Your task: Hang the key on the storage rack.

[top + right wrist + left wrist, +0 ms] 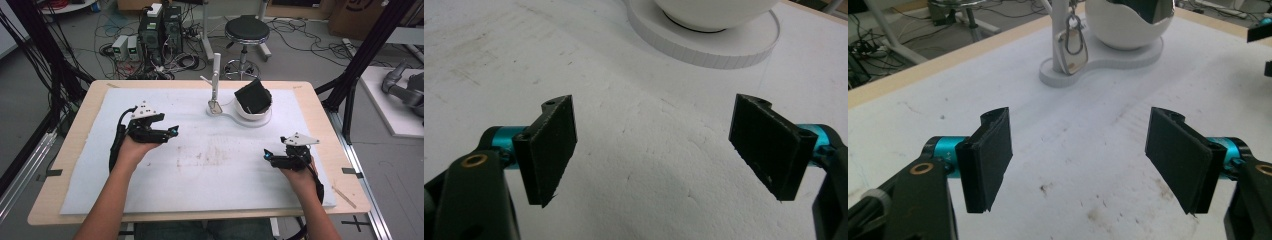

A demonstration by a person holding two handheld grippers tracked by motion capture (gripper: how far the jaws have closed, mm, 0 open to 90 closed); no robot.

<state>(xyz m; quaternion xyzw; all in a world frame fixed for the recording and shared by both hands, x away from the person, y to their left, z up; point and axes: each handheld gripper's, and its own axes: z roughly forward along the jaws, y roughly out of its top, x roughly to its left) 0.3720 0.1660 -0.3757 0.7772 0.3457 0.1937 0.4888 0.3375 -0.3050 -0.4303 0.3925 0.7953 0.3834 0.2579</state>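
Resting on the white foam sheet that covers the tabletop, both tools sit well apart, one at each side. The left hand-held gripper has its jaws spread wide with nothing between them, and its own view looks toward a white stand at the far middle of the sheet. That stand carries a white bowl with a black object in it, and beside the bowl an upright post from which a metal clip hangs. The right hand-held gripper lies nearer than the stand and to its right, jaws likewise spread and empty. Brown stains mark the sheet between the grippers.
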